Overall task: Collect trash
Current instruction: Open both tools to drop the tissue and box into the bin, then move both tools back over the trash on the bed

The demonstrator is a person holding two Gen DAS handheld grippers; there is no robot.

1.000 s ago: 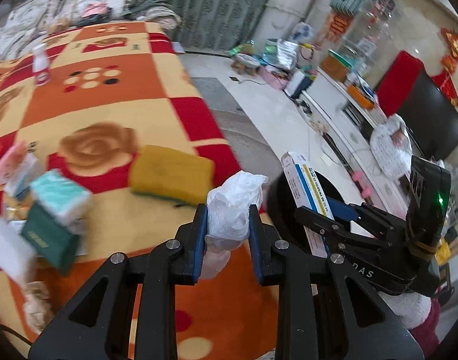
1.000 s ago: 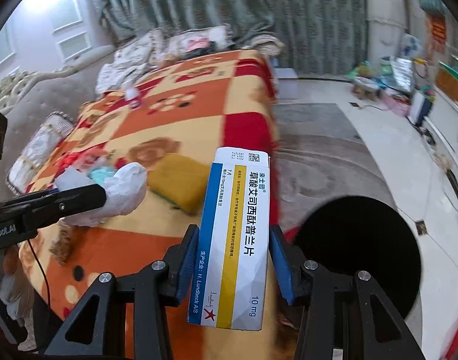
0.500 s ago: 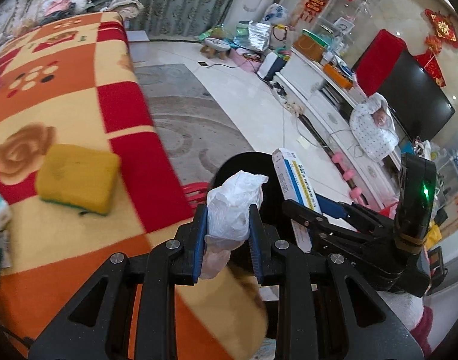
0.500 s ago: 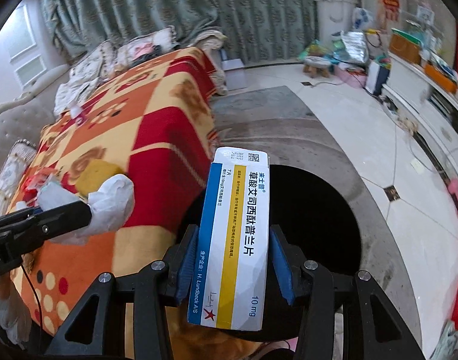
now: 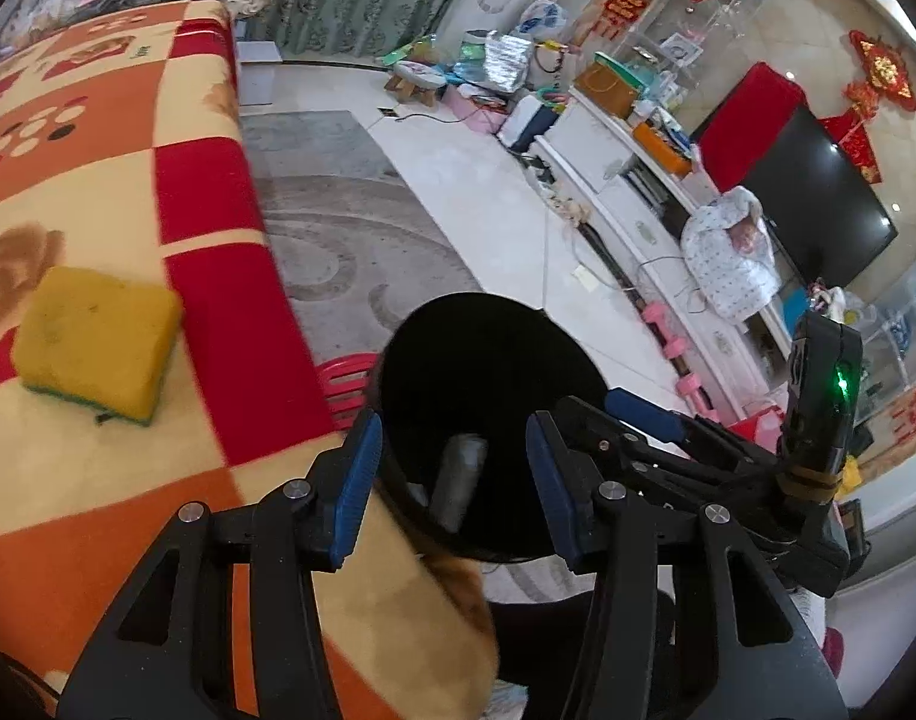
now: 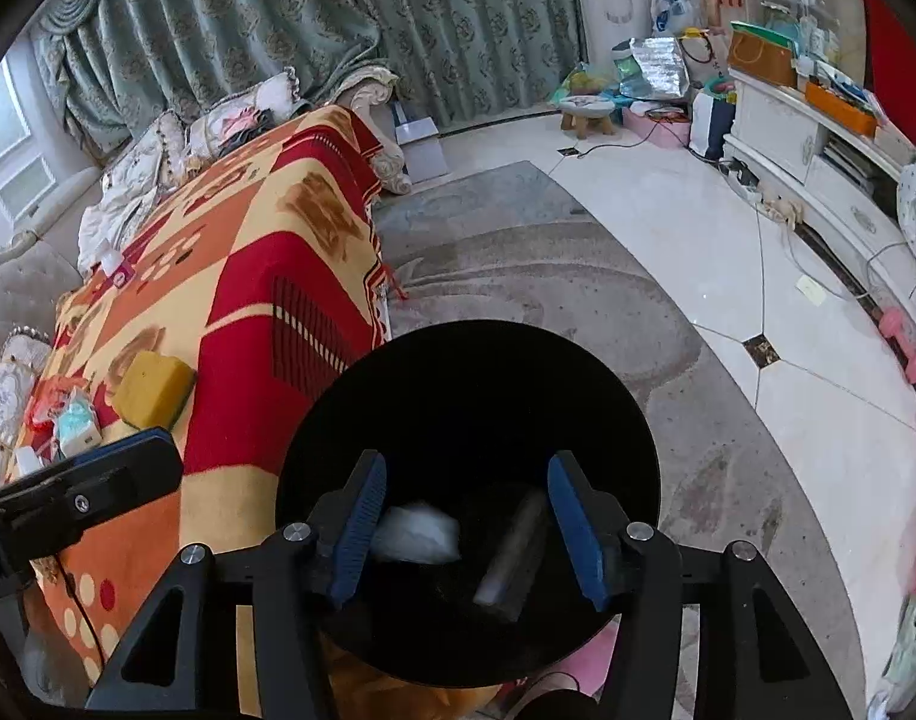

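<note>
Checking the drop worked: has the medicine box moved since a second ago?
Yes. The medicine box left the right gripper, whose jaws just opened, and dropped into the black bin.

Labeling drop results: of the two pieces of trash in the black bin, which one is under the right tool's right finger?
The long box, lying tilted in the black bin by that finger. The crumpled white wrapper sits near the other finger.

The mouth of the black bin (image 6: 476, 372) is left unobstructed from above. It is flanked by the blanket-covered bed (image 6: 242, 312) on one side and open rug (image 6: 578, 276) beyond.
</note>
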